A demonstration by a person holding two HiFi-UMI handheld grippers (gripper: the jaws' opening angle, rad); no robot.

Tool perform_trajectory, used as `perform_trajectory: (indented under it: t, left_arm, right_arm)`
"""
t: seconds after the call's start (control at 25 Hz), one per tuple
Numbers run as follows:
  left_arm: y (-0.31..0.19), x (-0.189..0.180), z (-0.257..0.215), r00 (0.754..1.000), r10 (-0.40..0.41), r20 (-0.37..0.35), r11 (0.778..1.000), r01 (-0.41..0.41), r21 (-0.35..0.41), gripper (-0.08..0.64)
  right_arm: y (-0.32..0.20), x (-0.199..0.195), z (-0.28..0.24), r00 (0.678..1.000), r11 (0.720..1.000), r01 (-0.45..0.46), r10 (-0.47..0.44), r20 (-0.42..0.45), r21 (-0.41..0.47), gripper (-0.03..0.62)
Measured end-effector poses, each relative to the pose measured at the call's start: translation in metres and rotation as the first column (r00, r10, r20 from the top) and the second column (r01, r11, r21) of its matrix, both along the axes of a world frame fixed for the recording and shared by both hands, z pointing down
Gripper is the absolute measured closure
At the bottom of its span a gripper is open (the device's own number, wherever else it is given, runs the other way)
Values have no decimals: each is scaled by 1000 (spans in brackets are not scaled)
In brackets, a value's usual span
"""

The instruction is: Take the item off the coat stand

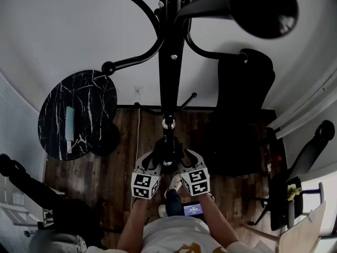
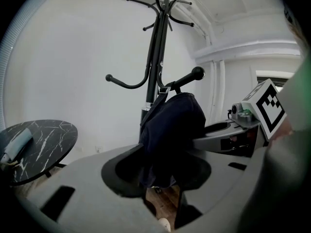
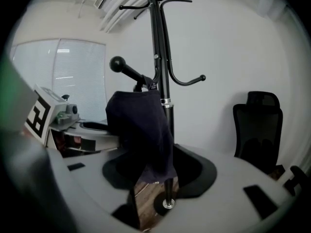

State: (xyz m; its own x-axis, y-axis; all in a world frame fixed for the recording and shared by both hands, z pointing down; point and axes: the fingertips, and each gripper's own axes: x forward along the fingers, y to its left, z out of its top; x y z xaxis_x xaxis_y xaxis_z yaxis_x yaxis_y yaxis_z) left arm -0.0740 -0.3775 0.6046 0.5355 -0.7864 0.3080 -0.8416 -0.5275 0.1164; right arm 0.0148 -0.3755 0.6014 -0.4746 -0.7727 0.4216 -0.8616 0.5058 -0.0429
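Note:
A dark navy cloth item (image 2: 172, 130) hangs by a strap from a knobbed hook (image 2: 197, 73) of the black coat stand (image 1: 171, 62). In the head view it is a dark shape (image 1: 167, 149) low on the pole, between both grippers. My left gripper (image 2: 163, 178) stands open, and the item's lower part hangs between its jaws without the pads pressing on it. My right gripper (image 3: 155, 174) is open too, facing the same item (image 3: 141, 130) from the other side, with the stand's pole (image 3: 163, 57) just behind the cloth. The two grippers (image 1: 158, 159) (image 1: 181, 159) are close together.
A round black marble side table (image 1: 79, 115) stands to the left of the stand against the white wall. A black office chair (image 1: 245, 88) stands to its right, and another dark chair (image 1: 310, 152) at the far right. The floor is dark wood.

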Motion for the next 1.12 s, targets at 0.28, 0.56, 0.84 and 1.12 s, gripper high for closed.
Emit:
perform_trajectory:
  t: [0.28, 0.56, 0.84, 1.12]
  left_arm:
    - [-4, -3, -5, 1000, -8, 14, 1000, 8, 22, 515]
    - [2, -1, -5, 1000, 26, 10, 1000, -26, -6, 527]
    - [11, 1, -7, 999, 41, -8, 999, -41, -4, 528]
    - [24, 1, -11, 998, 55, -16, 998, -55, -9, 528]
  right_arm:
    - [-7, -2, -3, 1000, 1000, -4, 4, 3, 20, 541]
    - [-1, 0, -5, 1000, 1000, -5, 6, -24, 30, 563]
    - [6, 1, -8, 998, 999, -6, 9, -68, 54, 563]
    - [19, 2, -13, 997, 998, -13, 17, -69, 60, 565]
